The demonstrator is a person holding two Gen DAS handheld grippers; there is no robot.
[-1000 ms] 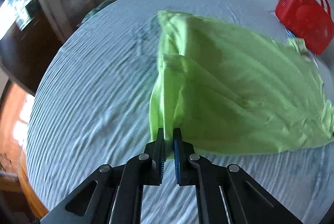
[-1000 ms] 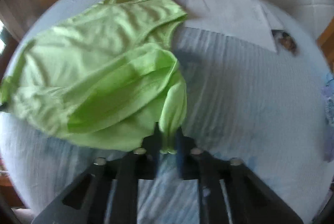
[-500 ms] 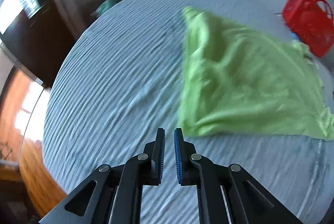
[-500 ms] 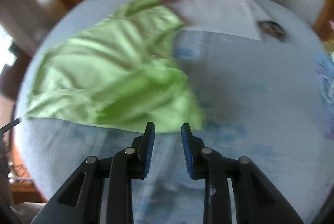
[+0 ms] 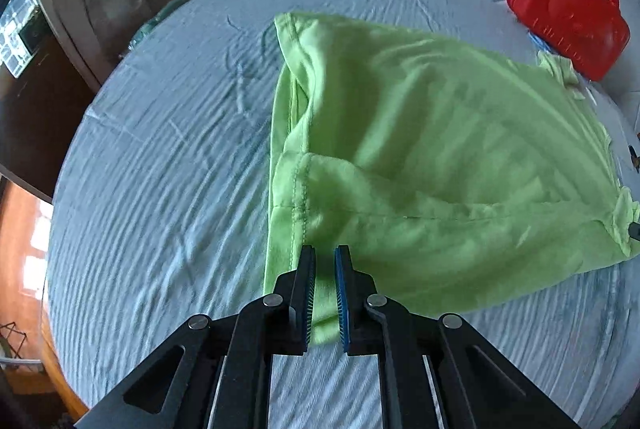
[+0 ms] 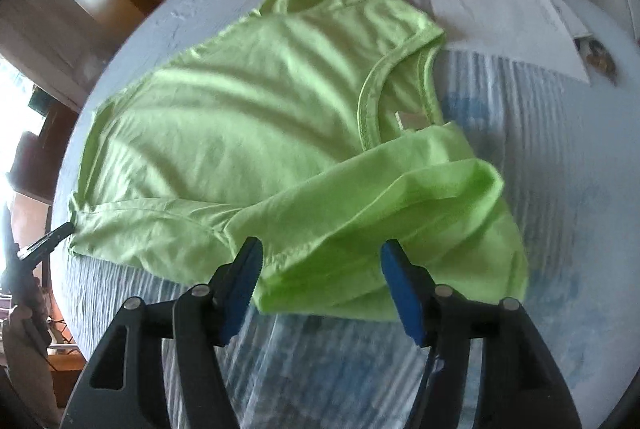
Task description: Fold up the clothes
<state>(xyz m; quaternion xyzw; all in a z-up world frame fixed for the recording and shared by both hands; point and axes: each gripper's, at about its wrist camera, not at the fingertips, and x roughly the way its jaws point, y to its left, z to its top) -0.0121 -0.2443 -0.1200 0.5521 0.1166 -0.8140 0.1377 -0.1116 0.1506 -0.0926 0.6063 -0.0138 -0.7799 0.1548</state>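
We are seeing left gripper [image 5: 323, 289] fingers pinching near hem of shirt [image 5: 440, 149]; right gripper [image 6: 320, 285] fingers spread over folded sleeve. Shirt soft, light, floppy; we are judging doubled edges best for holding.

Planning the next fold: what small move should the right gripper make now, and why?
Probably ease the right gripper forward and close it. Its jaws stand wide open around the near folded edge of the green shirt, gripping nothing, while the left gripper straddles the opposite corner.

Matt green cloth shirt [image 5: 420, 149], ribbed bedsheet [image 5: 160, 189]
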